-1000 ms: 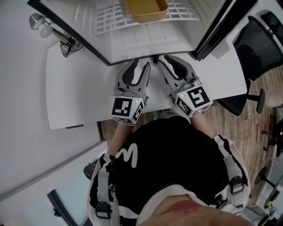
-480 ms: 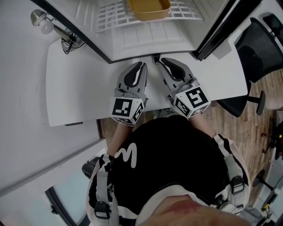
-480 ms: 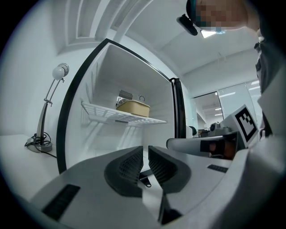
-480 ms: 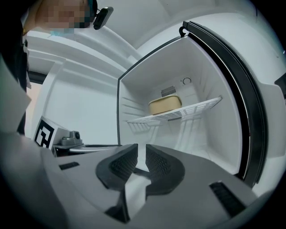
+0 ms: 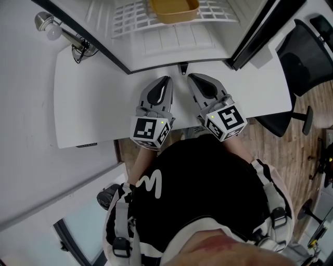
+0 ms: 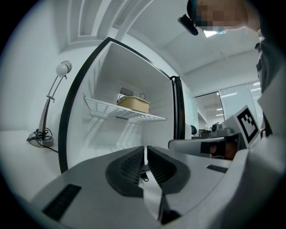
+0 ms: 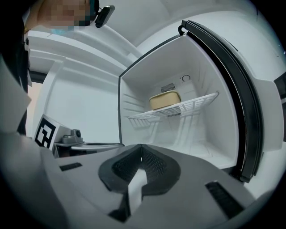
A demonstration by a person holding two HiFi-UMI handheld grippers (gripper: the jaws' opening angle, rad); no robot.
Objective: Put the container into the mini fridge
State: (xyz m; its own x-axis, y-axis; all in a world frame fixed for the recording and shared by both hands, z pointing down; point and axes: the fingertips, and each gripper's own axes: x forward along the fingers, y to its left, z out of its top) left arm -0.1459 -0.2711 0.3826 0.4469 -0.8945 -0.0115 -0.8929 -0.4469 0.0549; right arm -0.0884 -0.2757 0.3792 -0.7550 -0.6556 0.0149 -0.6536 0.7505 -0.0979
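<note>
The task looked essentially done. The tan container (image 5: 174,7) (image 6: 133,104) (image 7: 164,100) sat on the wire shelf (image 5: 130,22) (image 6: 105,108) (image 7: 199,101) inside the mini fridge (image 5: 171,45) (image 6: 111,74) (image 7: 203,67), towards the back wall and apart from both grippers.

The fingers of the left gripper (image 5: 166,79) (image 6: 145,150) and of the right gripper (image 5: 191,77) (image 7: 140,147) had just been closing and now met tip to tip, with nothing between them. Both grippers lay side by side over the white bench (image 5: 88,104), just outside the fridge opening and pointing into it.

The fridge door (image 5: 258,32) (image 7: 245,114) stood open, so the only thing that seemed left was shutting it, if that was wanted at all; the task sentence does not ask for it.

A desk lamp (image 5: 48,28) (image 6: 51,105) stood on the bench left of the fridge, its cord trailing beside the base. A black office chair (image 5: 304,54) stood off the bench's right end. Neither crowded the opening, and nothing stood in the way of drawing the grippers back.
</note>
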